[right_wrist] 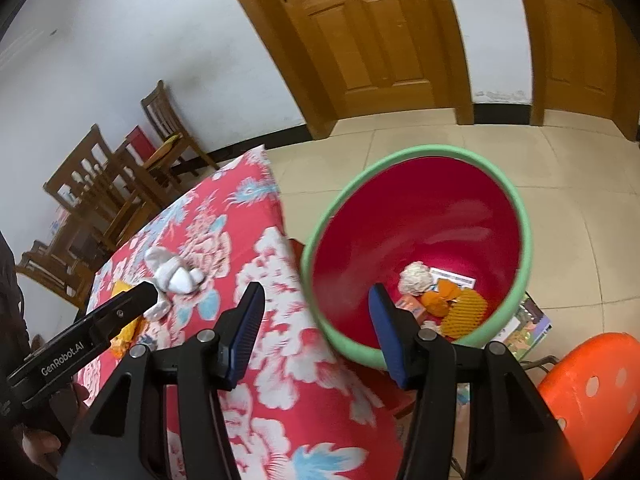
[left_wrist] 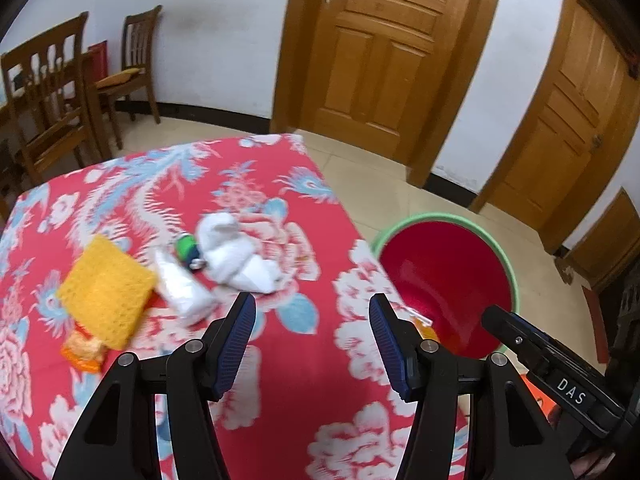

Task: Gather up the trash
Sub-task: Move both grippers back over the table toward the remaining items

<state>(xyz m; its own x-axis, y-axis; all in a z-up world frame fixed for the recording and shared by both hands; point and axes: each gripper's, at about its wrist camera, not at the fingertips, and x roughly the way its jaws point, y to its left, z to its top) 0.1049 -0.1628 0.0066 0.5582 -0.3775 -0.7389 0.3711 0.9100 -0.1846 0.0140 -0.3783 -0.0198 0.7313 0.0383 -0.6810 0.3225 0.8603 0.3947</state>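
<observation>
- While both tools hang over the flowery red tablecloth [left_wrist: 280, 360], the left gripper [left_wrist: 312, 316] has its blue-padded jaws spread wide with nothing between them, floating above the cloth on the near side of the trash pile.
- Same deal with the right gripper [right_wrist: 316, 308]: jaws wide apart, nothing pinched, sitting over the table edge closest to the red bin [right_wrist: 516, 208] with its green rim.
- Landmark for everything else is that bin, which stands on the tiled floor right against the table's edge.
- Inside the bin, at the bottom: a crumpled white wad [right_wrist: 416, 278], some orange wrappers [right_wrist: 440, 298], a yellow mesh scrubber [right_wrist: 466, 312] and a printed paper, all lumped together.
- On the table, well away from the bin: a wadded white tissue [left_wrist: 236, 256] comes first.
- Just past it, touching or nearly so, a small green and blue thing [left_wrist: 186, 250]; too blurry to say what.
- Next out is a white plastic packet [left_wrist: 182, 288], then a yellow sponge cloth [left_wrist: 106, 292] lying partly on an orange snack wrapper [left_wrist: 82, 350], farthest from the bin.
- Floor side of the bin: an orange plastic stool [right_wrist: 592, 392] and some colourful printed paper tucked at the bin's base.
- Wooden chairs [left_wrist: 48, 92] and doors [left_wrist: 384, 52] line the far wall.
</observation>
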